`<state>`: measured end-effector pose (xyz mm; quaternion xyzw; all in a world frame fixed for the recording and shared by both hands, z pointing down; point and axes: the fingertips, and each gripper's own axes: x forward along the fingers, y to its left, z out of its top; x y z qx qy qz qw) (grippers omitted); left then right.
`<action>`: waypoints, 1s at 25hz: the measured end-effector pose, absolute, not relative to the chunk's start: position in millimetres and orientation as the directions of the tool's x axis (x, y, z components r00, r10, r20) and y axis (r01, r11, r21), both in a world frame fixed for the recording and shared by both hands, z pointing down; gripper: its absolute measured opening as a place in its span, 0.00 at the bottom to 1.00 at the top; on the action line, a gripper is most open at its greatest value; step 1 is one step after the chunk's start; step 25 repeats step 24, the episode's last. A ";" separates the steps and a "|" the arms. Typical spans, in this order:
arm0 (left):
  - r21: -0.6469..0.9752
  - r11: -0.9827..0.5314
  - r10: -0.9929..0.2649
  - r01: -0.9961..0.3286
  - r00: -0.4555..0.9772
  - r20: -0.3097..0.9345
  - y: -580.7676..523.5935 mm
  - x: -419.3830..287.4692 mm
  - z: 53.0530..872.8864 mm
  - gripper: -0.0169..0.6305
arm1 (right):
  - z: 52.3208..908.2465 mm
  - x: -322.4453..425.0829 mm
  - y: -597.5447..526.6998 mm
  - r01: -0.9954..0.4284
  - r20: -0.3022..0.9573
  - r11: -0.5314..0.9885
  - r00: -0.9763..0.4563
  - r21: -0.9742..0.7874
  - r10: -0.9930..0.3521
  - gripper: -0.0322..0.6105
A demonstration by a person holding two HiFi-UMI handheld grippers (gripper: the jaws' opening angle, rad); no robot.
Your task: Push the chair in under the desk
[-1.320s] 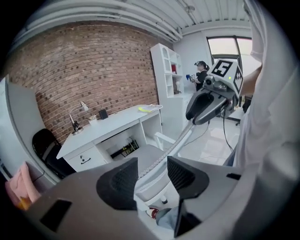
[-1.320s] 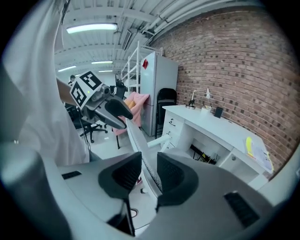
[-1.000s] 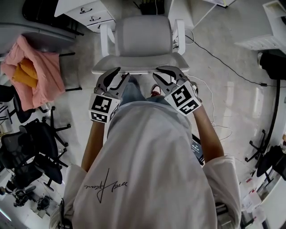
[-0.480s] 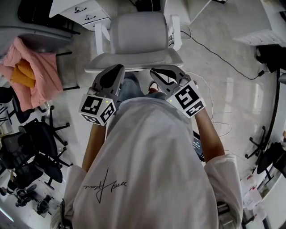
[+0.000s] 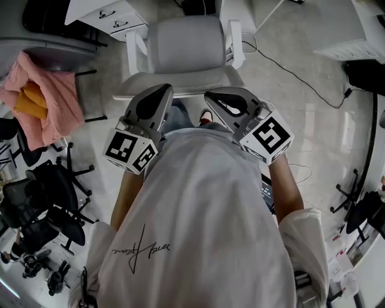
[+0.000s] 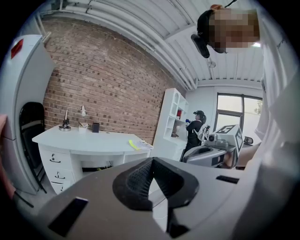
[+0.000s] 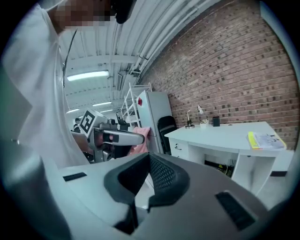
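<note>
both the left gripper (image 5: 161, 95) and the right gripper (image 5: 212, 99) have just clenched shut on nothing and risen behind the pale grey padded office chair (image 5: 186, 45). the chair stands short of the white drawered desk (image 6: 89, 140), so closed jaws probably serve as blunt pushers.

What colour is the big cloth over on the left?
The cloth is pink; it shows best in the head view.

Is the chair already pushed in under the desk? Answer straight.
No: in the head view the chair shows its whole seat uncovered, standing short of the desk.
</note>
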<state>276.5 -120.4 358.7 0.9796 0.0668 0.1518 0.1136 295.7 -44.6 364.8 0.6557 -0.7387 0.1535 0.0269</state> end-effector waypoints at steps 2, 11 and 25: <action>0.236 -0.965 0.178 0.112 0.943 0.281 -117.2 279.0 355.2 0.03 | 357.5 297.8 -43.7 -0.979 0.220 0.091 -0.131 -0.184 -0.967 0.09; 0.216 -0.969 0.180 0.122 0.944 0.276 -116.7 274.5 345.9 0.03 | 353.3 290.9 -41.2 -0.977 0.214 0.099 -0.139 -0.189 -0.967 0.09; 0.220 -0.967 0.188 0.129 0.942 0.276 -120.0 264.4 351.1 0.03 | 358.8 283.2 -41.9 -0.977 0.226 0.080 -0.125 -0.200 -0.966 0.09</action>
